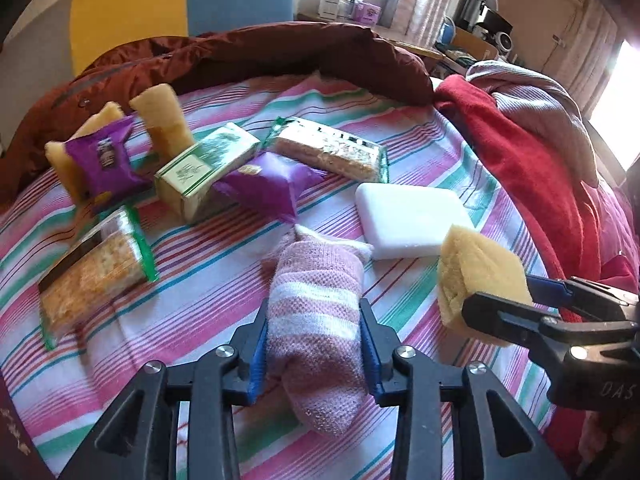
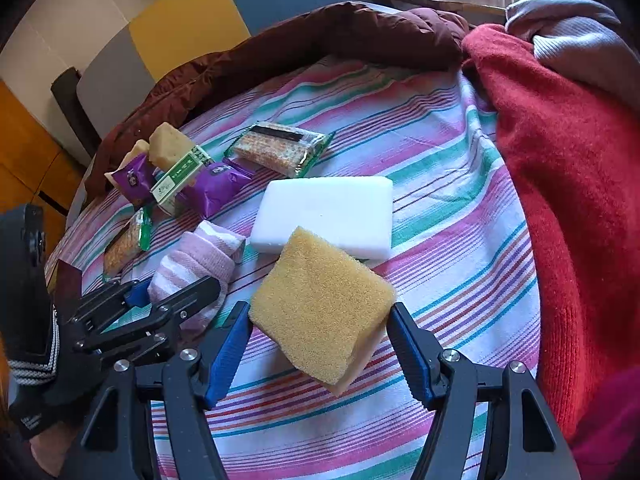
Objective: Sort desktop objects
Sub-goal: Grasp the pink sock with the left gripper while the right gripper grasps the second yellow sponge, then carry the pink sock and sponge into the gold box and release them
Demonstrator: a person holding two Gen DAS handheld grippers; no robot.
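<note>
Over the striped bedsheet [image 2: 440,184], the left tool [image 1: 314,344] pinches a rolled pink sock [image 1: 316,320] and the right tool [image 2: 320,344] clamps a yellow sponge [image 2: 324,304], so it's mid-sort and each probably needs carrying to its matching pile next.

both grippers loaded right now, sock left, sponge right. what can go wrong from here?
1. The right gripper pinches the yellow sponge only at its corners; it hangs tilted and may twist out.
2. The left gripper holds the rolled pink sock mid-length; its free ends could sag or unroll.
3. The two grippers are close together above the white block, so they could bump each other or clip it.
</note>
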